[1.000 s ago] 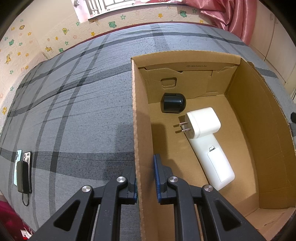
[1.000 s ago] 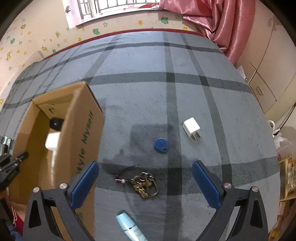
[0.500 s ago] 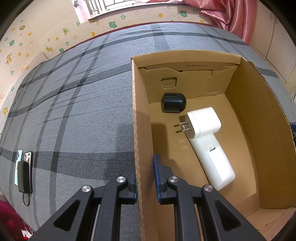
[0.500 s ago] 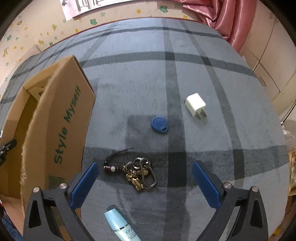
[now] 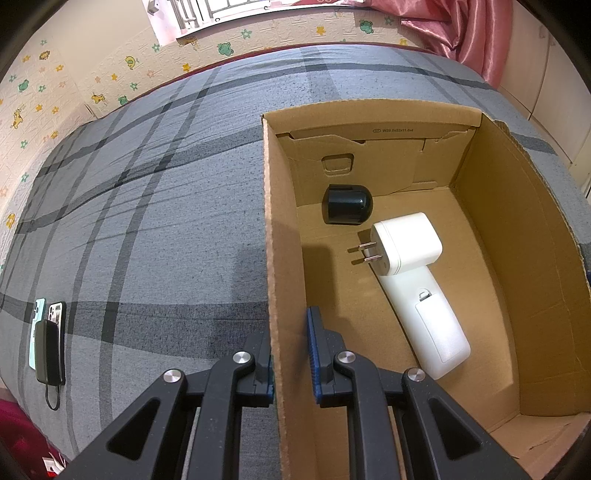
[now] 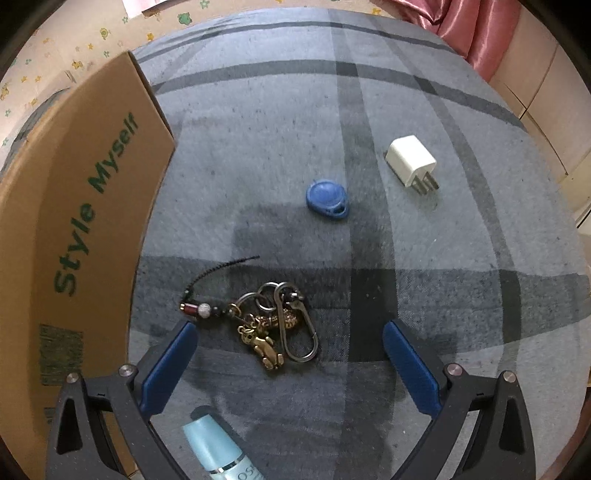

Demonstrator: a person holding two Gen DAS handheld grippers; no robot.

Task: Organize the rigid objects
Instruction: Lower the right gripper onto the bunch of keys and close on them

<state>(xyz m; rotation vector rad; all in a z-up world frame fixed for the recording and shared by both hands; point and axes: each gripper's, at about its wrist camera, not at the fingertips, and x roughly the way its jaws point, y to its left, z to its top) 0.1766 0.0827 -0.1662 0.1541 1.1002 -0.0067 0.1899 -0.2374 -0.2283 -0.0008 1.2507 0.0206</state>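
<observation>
My left gripper [image 5: 290, 354] is shut on the left wall of the cardboard box [image 5: 272, 236], one finger outside and one inside. In the box lie a black rounded device [image 5: 346, 204], a white plug adapter [image 5: 404, 243] and a white remote-like handset [image 5: 428, 321]. My right gripper [image 6: 288, 358] hangs open just above a key bunch with a carabiner [image 6: 275, 325] on the grey plaid bedcover. Beyond it lie a blue key fob [image 6: 328, 199] and a small white charger plug [image 6: 412, 160]. The box's outer wall [image 6: 74, 229] stands to its left.
A pale blue tube [image 6: 218, 448] lies between the right gripper's arms at the near edge. Two phones and a dark power bank [image 5: 46, 341] lie at the bedcover's left. A papered wall and pink curtain [image 5: 461, 26] bound the far side; cabinets [image 6: 546, 92] stand on the right.
My right gripper has sunk toward the bedcover, so the key bunch, fob and charger plug look larger and the keys now sit between its open fingers. The left gripper has kept still.
</observation>
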